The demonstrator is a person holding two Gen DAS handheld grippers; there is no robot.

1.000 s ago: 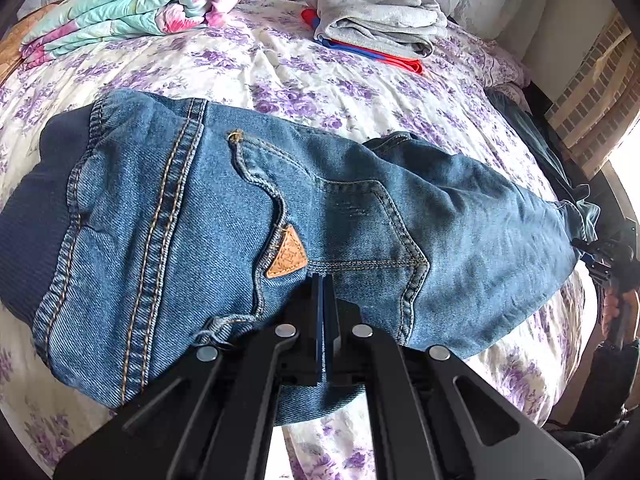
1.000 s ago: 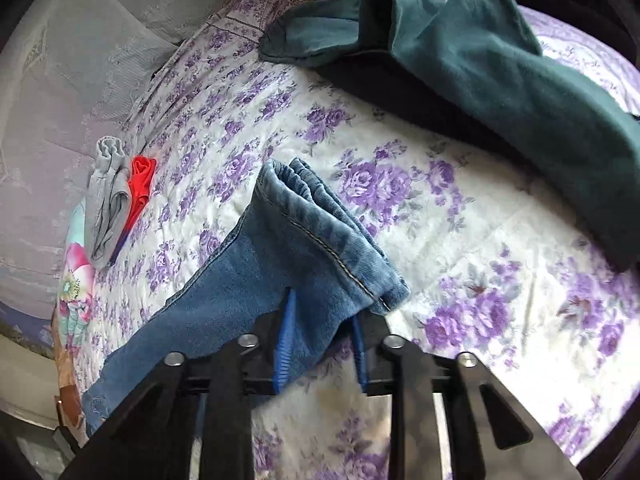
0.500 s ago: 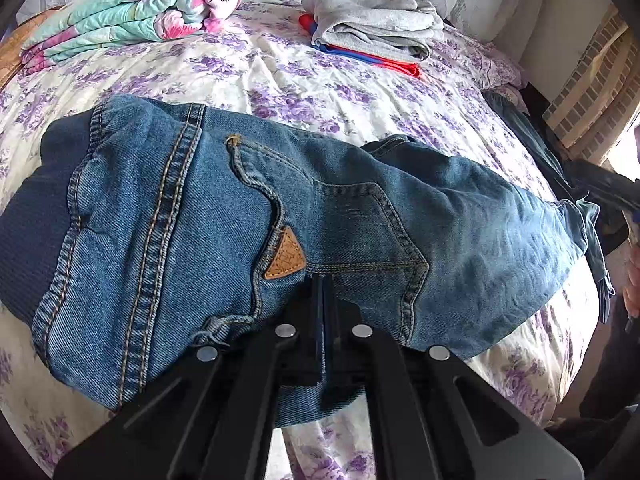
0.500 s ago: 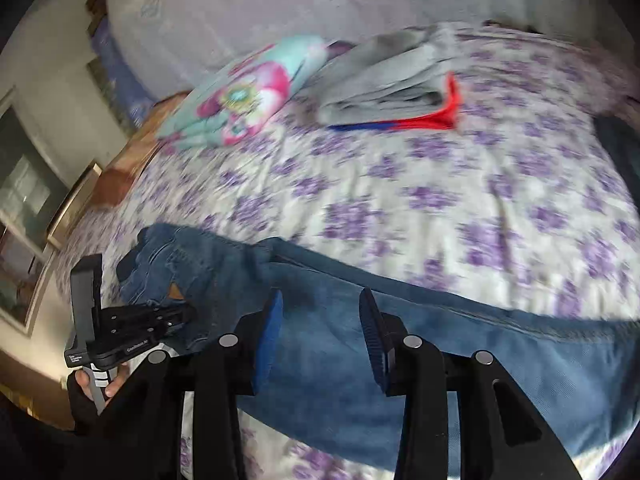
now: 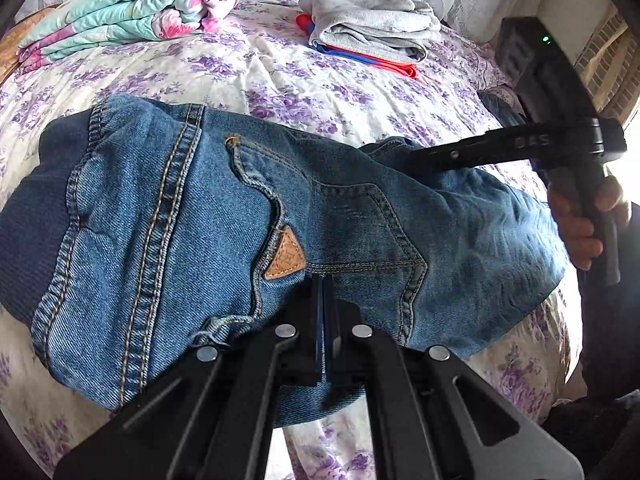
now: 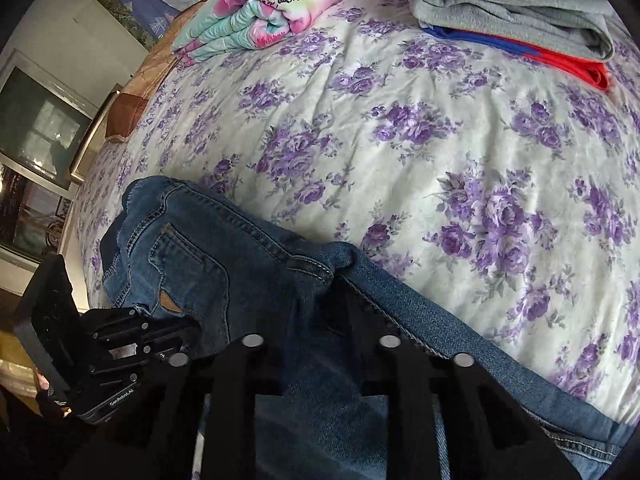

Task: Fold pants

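Both tongs clamp denim: the left gripper [image 5: 324, 320] is shut on the jeans [image 5: 240, 220] near the tan leather patch [image 5: 286, 258], pinning the seat on the floral bedspread [image 5: 260, 68]; the right gripper [image 6: 320, 320], jaws just closing, pinches the leg to carry it over. Its neighbour reads "GenRobot.AI".

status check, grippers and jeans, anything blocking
Left gripper shut, pinning jeans. Right gripper just closing on denim fold. Folded clothes far side, clear.
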